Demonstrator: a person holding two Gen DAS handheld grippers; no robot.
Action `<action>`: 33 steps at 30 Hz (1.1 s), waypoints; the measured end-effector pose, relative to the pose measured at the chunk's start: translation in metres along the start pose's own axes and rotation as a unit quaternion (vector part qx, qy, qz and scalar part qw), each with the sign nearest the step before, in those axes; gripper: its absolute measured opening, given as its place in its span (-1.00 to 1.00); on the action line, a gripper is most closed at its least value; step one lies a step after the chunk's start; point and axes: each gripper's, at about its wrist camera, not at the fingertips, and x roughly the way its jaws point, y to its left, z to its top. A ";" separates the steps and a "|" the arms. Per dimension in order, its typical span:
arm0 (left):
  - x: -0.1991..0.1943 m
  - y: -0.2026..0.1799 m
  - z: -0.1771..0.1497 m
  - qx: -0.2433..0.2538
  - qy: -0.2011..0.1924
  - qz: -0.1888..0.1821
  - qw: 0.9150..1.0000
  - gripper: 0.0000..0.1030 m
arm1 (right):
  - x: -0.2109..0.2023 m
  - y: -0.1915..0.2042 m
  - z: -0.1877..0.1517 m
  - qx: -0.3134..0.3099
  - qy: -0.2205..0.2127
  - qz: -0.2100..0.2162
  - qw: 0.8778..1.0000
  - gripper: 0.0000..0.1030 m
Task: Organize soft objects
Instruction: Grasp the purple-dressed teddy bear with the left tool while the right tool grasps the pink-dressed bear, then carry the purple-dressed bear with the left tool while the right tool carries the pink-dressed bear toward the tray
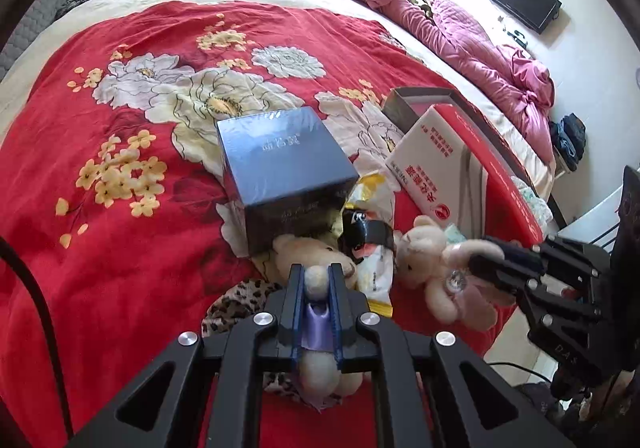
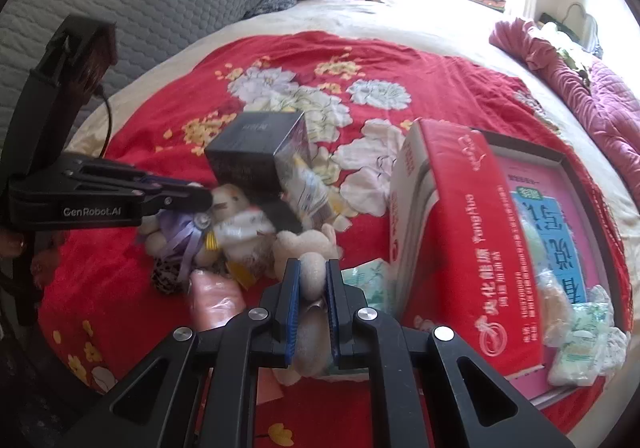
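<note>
Two cream plush toys lie on the red flowered bedspread (image 1: 120,248) in front of a dark blue box (image 1: 280,152). My left gripper (image 1: 316,274) is shut on the plush bear with a purple ribbon (image 1: 308,252), whose body fills the gap between the blue pads. The right wrist view shows this left gripper (image 2: 206,197) from the side, at that bear (image 2: 236,204). My right gripper (image 2: 313,268) is shut on the other cream plush (image 2: 304,242). In the left wrist view the right gripper (image 1: 476,262) pinches a limb of that plush (image 1: 424,248).
A red and white carton (image 2: 452,248) stands to the right, against an open flat box (image 2: 560,176) holding tissue packs (image 2: 580,344). A yellow snack packet (image 1: 372,272), leopard cloth (image 1: 236,304) and a pink packet (image 2: 216,300) lie around the toys. A pink quilt (image 1: 480,48) is bunched at the far right.
</note>
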 end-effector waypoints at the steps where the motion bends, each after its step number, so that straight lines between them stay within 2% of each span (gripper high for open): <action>1: -0.001 -0.001 -0.001 0.002 -0.002 0.003 1.000 -0.78 | -0.002 0.000 0.000 0.001 -0.002 -0.002 1.000 -0.76; 7: -0.007 -0.004 -0.010 -0.009 -0.005 0.013 1.000 -0.78 | -0.014 -0.002 0.001 0.009 -0.017 -0.002 1.000 -0.76; 14: -0.039 -0.023 -0.019 -0.012 -0.048 0.052 0.997 -0.78 | -0.036 -0.002 0.005 0.016 -0.043 0.002 0.999 -0.76; 33: -0.091 -0.082 -0.018 0.007 -0.094 0.075 0.993 -0.77 | -0.097 -0.002 0.011 0.027 -0.110 -0.007 0.994 -0.76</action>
